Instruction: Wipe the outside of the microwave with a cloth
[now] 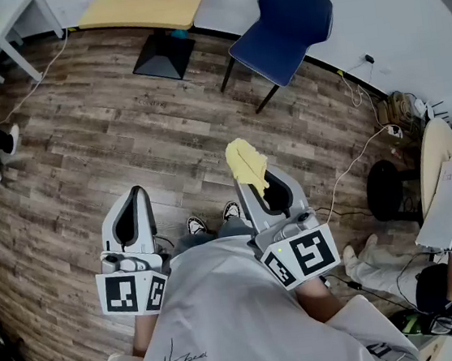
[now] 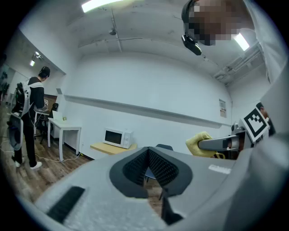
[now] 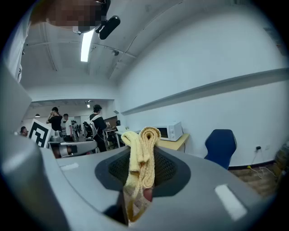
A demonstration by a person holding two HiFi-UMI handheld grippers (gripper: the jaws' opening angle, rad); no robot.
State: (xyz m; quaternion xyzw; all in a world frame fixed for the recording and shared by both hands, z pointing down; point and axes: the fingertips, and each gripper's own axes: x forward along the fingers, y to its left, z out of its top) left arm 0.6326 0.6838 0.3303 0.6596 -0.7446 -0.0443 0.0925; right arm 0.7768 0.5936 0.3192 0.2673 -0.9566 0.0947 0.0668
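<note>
Microwave (image 2: 117, 136), white and boxy, is being seen on a pale wooden desk (image 2: 100, 147) against the far wall, well apart from both grippers. Yellow cloth (image 3: 142, 151), soft, looped and folded, is being clamped by the right gripper (image 3: 139, 180). Left gripper (image 2: 146, 170) is being held closed, nothing between its jaws.

Cool, even indoor light from long white ceiling tube lamps (image 3: 84, 45); shadows soft. Gripper views: strong fisheye bending, dark corner vignette, blurred near foreground.

Head view steeply down; others toward microwave (image 2: 118, 137)
</note>
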